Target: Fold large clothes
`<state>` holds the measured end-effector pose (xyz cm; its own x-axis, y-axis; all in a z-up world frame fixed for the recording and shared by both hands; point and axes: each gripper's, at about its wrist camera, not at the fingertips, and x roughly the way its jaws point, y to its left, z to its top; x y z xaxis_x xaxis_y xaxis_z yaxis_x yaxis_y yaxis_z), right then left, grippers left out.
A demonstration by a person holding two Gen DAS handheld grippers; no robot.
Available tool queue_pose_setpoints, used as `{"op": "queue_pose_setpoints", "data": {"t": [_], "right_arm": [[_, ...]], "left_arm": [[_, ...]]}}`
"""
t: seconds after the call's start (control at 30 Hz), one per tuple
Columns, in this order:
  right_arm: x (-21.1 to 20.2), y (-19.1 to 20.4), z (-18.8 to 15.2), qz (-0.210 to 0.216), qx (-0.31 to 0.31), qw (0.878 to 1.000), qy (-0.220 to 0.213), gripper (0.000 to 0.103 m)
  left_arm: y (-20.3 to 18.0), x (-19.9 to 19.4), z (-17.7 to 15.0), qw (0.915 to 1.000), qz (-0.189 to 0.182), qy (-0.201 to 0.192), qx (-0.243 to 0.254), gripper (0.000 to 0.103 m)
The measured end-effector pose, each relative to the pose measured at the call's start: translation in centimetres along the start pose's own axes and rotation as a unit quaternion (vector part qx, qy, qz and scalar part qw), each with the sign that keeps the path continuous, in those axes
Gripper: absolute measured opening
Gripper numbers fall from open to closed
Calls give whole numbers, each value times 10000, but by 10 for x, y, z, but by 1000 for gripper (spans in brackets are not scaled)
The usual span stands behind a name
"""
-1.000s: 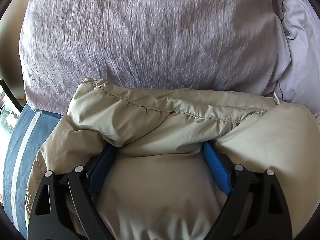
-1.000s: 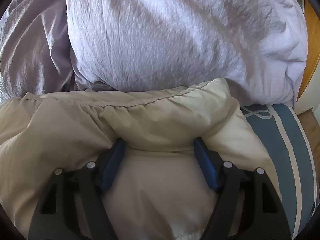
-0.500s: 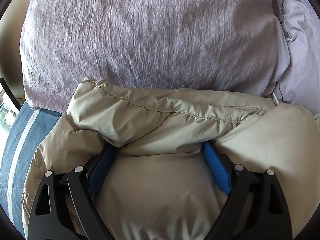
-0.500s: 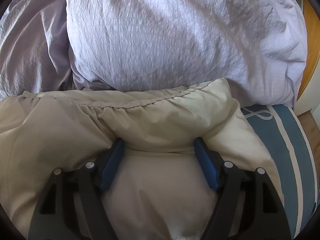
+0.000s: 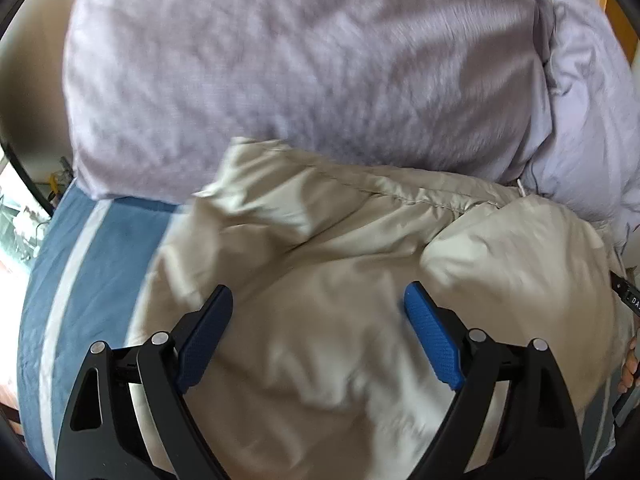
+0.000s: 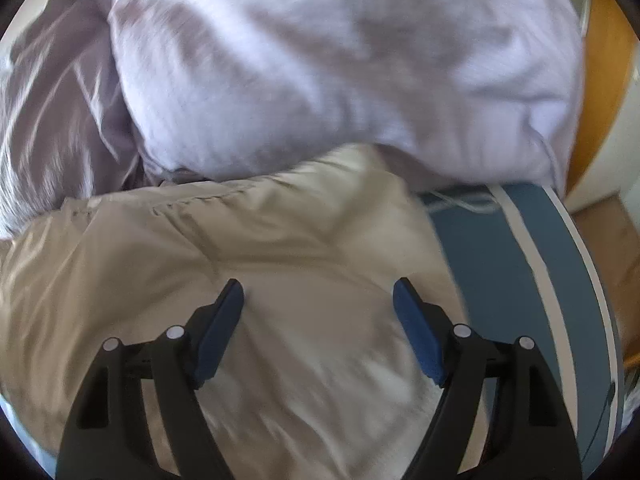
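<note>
A beige puffy jacket point(image 5: 360, 280) lies folded on the bed, its stitched far edge against the lilac pillows. My left gripper point(image 5: 316, 300) hovers over the jacket's left part, open, with its blue pads point(image 5: 430, 340) clear of the fabric. In the right wrist view the same jacket point(image 6: 280, 260) spreads below my right gripper point(image 6: 318, 288). Its jaws are opening and nothing is pinched between them; the cloth only lies underneath. Both views are blurred by motion.
Two lilac pillows point(image 5: 300, 60) point(image 6: 340, 60) block the far side. A blue sheet with white stripes point(image 5: 80, 280) point(image 6: 520, 280) shows at both outer sides. A wooden bed frame point(image 6: 600, 80) and floor lie at the right. A hand with the other gripper point(image 5: 628, 320) is at the right edge.
Both grippers have let go of the jacket's folded edge and drawn back and up. The fabric bulge that sat between each pair of jaws now lies flat on the bed.
</note>
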<state>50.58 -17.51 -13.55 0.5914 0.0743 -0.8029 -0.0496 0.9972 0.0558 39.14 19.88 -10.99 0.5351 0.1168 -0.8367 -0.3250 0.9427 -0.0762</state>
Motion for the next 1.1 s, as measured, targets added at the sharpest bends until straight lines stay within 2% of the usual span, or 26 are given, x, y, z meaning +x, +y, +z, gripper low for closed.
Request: {"op": "queue_pose_setpoints", "data": {"t": [0.13,0.17,0.27,0.43,0.6,0.77,0.87,0.93,1.0,1.07,1.1], "right_arm": [[-15,-36,-4,236,583,9979,181,80],[-17,-45,-5,186,694,9971,255,82],[-29,-55,-22,94,885,9954,349,82],[-27,-73,-47,476,1225,9876,857,83],[-22,-81,-68,860,1572,9772,1136,83],[-13,-84,-82,1327,2028,9603,1380,83],[-7,-85,-91,1575,2292,9493,1466,83],[-8,-82,-94,1644,2339,9478,1413,78],[-6,-80,-97,1807,2441,9422,1417,67],[-7,-79,-99,1882,2559,9385,1355,61],[-8,-78,-99,1880,2562,9389,1325,56]], "left_arm": [[25,-18,-3,9998,167,19,-83,89],[32,-21,-5,9998,130,30,-120,89],[43,-34,-17,9991,346,81,-252,89],[72,-31,-36,9967,137,507,-615,89],[87,-20,-55,9923,-131,820,-916,89],[97,-6,-68,9831,-547,1021,-1419,89],[102,2,-76,9740,-795,1104,-1814,89],[106,5,-81,9675,-932,1124,-2064,89],[108,7,-85,9621,-1059,1091,-2265,84],[106,4,-88,9581,-1189,1025,-2394,73],[105,3,-89,9567,-1263,980,-2432,63]]}}
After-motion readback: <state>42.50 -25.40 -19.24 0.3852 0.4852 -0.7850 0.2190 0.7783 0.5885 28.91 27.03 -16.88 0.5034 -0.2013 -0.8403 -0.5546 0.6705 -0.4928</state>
